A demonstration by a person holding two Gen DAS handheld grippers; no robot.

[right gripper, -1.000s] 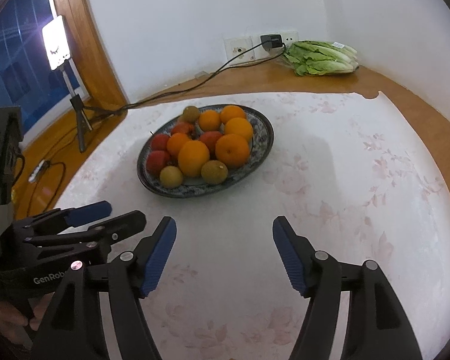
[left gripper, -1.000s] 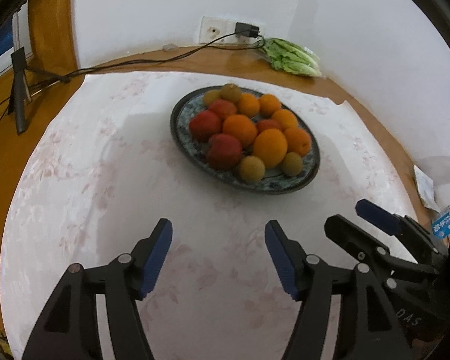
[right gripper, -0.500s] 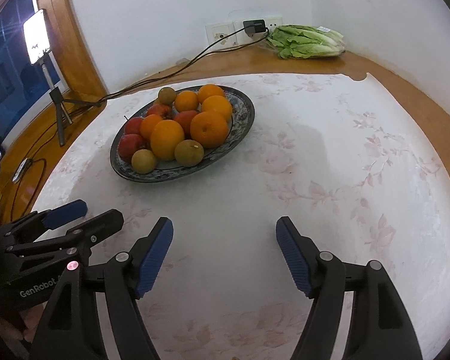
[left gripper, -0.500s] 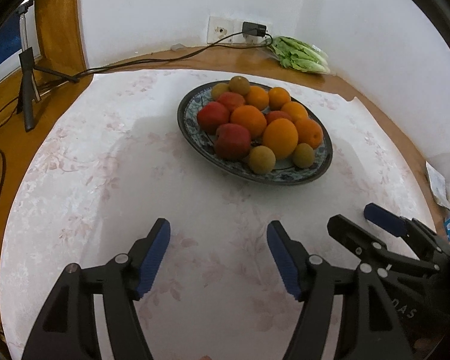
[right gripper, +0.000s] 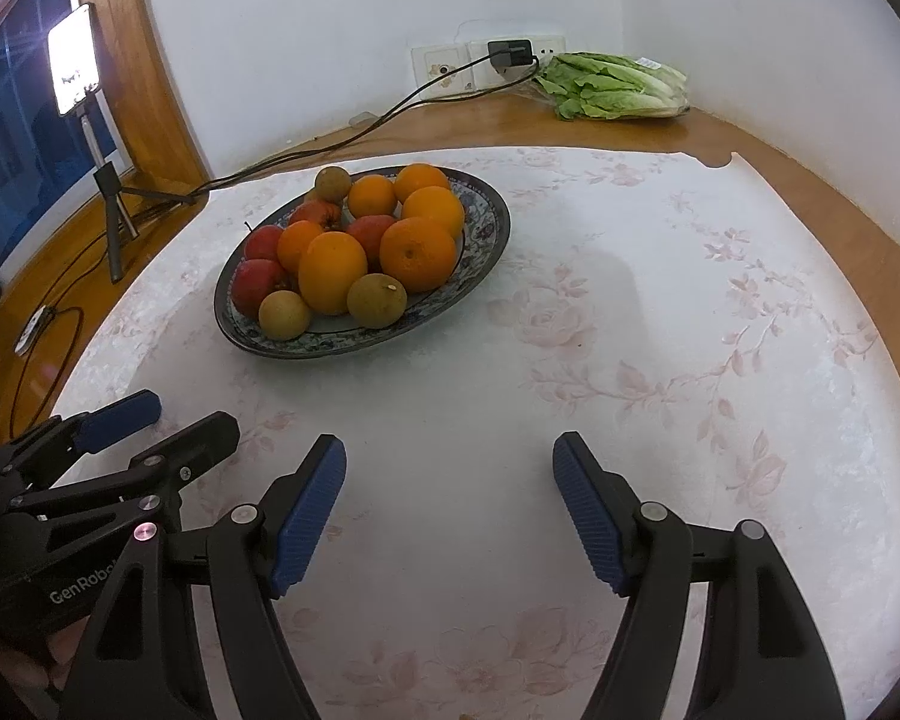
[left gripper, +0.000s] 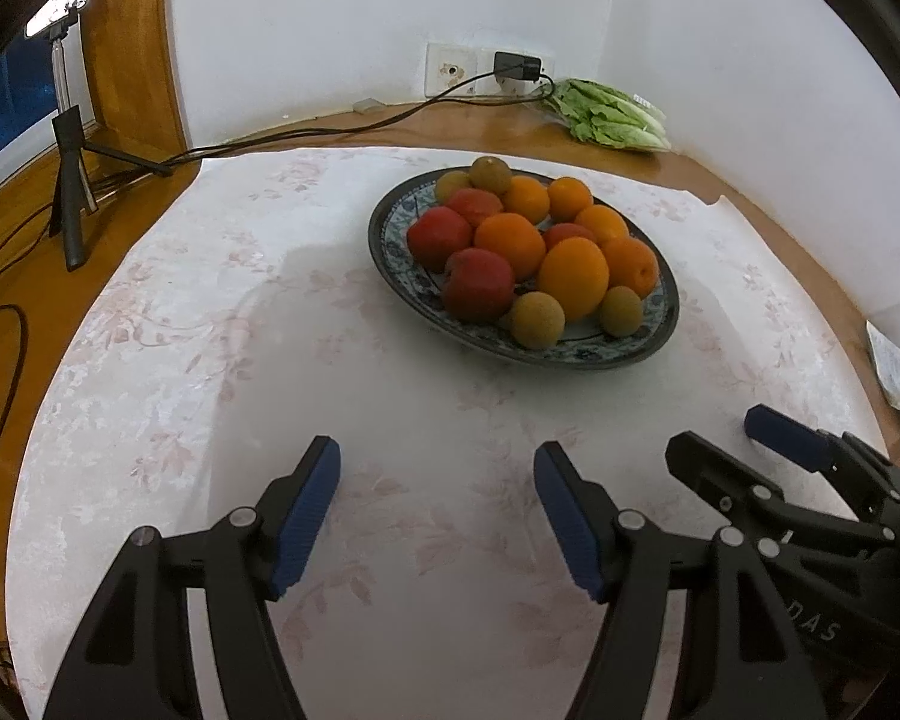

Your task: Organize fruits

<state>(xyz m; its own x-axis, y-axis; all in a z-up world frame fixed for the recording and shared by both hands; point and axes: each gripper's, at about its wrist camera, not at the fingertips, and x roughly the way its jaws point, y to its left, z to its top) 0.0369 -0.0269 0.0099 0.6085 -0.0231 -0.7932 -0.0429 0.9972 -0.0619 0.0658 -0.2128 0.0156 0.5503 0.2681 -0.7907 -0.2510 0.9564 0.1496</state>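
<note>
The fruits all lie heaped on the dark-rimmed, blue-patterned oval ceramic plate (left gripper: 384,252), which sits on the white, pink-flowered cloth of the round wooden desk (right gripper: 648,132). Round oranges (left gripper: 573,278) fill the middle and the right side, red apples (left gripper: 478,285) sit along the left side, and small brownish-green round fruits (left gripper: 536,320) rest at the near rim and the far end.

The plate's long axis runs slantwise across both views. In the left wrist view it lies ahead and a little to the right of the left tool (left gripper: 437,501); in the right wrist view it lies ahead and well to the left of the right tool (right gripper: 449,495). Neither tool looks clearly nearer, though the left one faces the plate more squarely. The near-rim brownish fruits are what either would meet soonest.

Both tools are released, their blue-padded fingers spread wide with nothing between them, and they hover side by side over bare cloth, well apart from the plate.

With every fruit already gathered on the plate and mixed by kind, this could be a pile waiting to be sorted or fruit just collected there; the pictures do not settle which
</note>
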